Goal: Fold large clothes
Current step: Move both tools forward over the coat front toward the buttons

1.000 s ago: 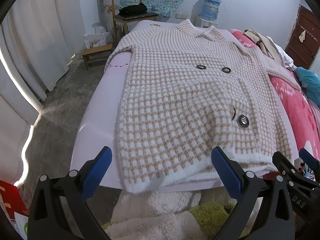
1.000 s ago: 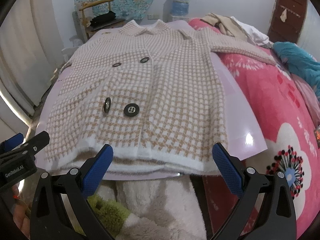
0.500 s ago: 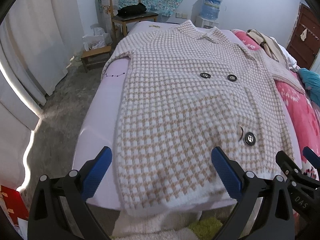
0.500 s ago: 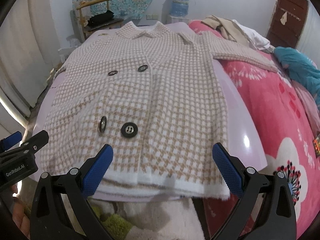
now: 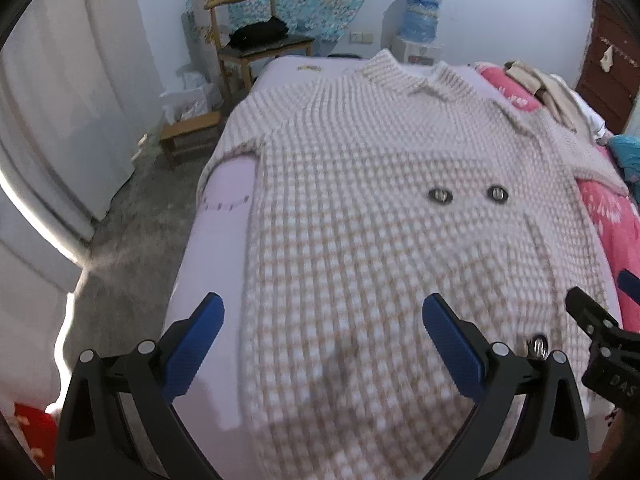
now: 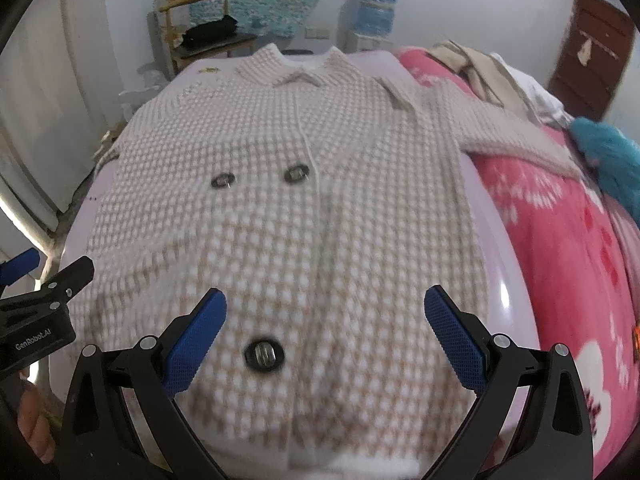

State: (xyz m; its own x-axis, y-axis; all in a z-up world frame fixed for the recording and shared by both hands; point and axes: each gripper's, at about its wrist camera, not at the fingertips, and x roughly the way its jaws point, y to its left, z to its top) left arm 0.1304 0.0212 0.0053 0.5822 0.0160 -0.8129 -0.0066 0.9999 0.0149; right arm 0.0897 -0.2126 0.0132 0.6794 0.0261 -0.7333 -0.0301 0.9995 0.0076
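A large beige-and-white checked knit coat (image 5: 380,220) (image 6: 304,216) with dark buttons lies flat, front up, on a lilac board (image 5: 216,248) across the bed, collar at the far end. My left gripper (image 5: 322,320) hovers open over the coat's lower left part, nothing between its blue pads. My right gripper (image 6: 326,314) hangs open above the lower front, just beyond a dark button (image 6: 264,354). One sleeve (image 6: 512,132) stretches to the right over the pink blanket. Each view shows the other gripper at its edge.
A pink flowered blanket (image 6: 568,240) covers the bed on the right, with a teal cloth (image 6: 612,156) and beige clothes (image 6: 476,68) on it. A wooden chair (image 5: 256,52), a low stool (image 5: 188,136) and white curtains (image 5: 60,120) stand to the left. A water dispenser (image 5: 418,20) stands at the far wall.
Both grippers have moved forward from beyond the hem to above the coat's lower part, so the hem and fluffy rug have dropped out of view. Both stay open.
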